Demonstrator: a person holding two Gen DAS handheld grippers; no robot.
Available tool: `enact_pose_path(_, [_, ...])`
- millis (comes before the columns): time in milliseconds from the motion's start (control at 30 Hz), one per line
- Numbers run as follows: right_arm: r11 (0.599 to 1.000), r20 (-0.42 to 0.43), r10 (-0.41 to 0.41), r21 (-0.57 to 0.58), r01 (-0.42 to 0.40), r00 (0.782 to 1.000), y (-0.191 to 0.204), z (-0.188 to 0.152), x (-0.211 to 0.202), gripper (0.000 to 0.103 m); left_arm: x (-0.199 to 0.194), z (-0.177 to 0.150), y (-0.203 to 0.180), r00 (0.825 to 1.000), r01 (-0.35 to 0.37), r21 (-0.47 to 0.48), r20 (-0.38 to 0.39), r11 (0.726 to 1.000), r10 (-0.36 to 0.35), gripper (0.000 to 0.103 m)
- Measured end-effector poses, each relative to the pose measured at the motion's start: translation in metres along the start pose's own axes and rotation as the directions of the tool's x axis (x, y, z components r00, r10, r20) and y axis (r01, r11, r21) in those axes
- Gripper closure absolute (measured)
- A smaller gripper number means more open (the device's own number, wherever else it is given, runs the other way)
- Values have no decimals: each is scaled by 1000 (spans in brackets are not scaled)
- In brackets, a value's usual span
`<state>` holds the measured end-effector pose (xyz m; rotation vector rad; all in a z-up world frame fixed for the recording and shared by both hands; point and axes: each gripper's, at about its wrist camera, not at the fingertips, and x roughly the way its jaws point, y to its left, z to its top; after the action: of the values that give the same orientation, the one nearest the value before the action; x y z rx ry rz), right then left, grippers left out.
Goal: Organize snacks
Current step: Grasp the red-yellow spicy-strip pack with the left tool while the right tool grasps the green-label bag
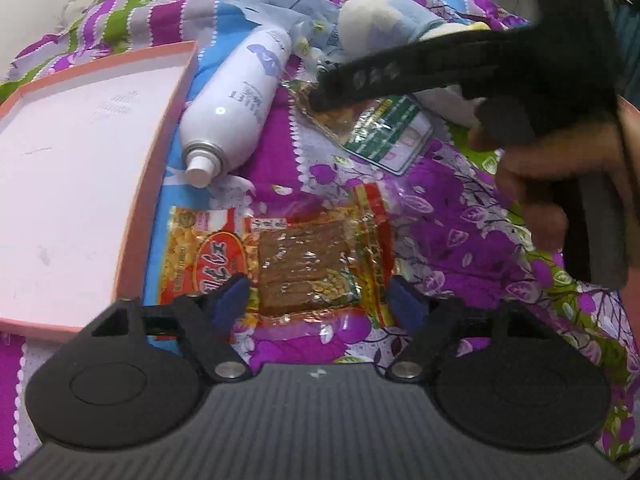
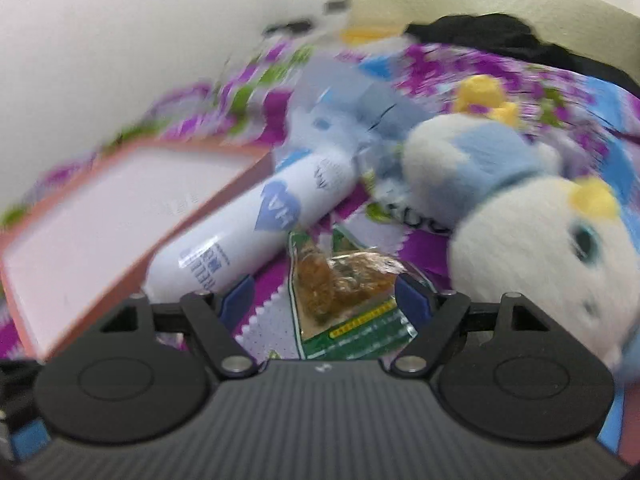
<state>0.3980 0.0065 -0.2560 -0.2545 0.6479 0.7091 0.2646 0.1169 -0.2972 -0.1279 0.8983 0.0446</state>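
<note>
A red and yellow snack packet [image 1: 304, 264] with a brown slab inside lies flat on the purple flowered bedspread [image 1: 460, 248]. My left gripper [image 1: 320, 300] is open, its blue pads on either side of the packet's near end. A green snack packet [image 1: 372, 128] with brown pieces lies farther back. My right gripper [image 2: 328, 296] is open over that green packet [image 2: 344, 292], pads on either side of it. The right gripper also shows in the left wrist view [image 1: 400, 76], held by a hand and covering part of the green packet. An empty pink box lid [image 1: 72, 168] lies at left.
A white spray can [image 1: 236, 108] lies between the pink lid [image 2: 104, 216] and the green packet; it also shows in the right wrist view [image 2: 248, 232]. A white and blue plush toy [image 2: 512, 216] sits to the right, close to my right gripper. Plastic wrapping [image 1: 280, 4] lies at the back.
</note>
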Motion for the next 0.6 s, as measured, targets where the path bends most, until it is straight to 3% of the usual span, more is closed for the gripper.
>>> enact_pose_path(100, [998,-36,-18,-67,16,999,1,9,14,24,0,1,3,1000,-2,2,-6,1000,3,34])
enact_pose_path(233, [967,-146,-77,-252,38,986,18,3,38,23,0,1,3,1000,-11,11,0,1000,11,41])
enact_pose_path(333, [979,-159,-50,-201,17,986,14,0,38,27,-2,1,4,1000,-11,2,5,1000,11,44])
enact_pose_path(400, [987,-168,-23,-160,-4,986,8,1,35,34,-3,1,4,1000,-9,2,8,1000,9,45])
enact_pose_path(533, [993,-165,-12,-119,-8,986,9,2,26,65,-6,2,4,1000,-6,-9,11,1000,6,46])
enact_pose_path(600, [993,-161,-16,-118,-4,987,11,2,17,70,-9,3,6,1000,5,-25,6,1000,-5,46])
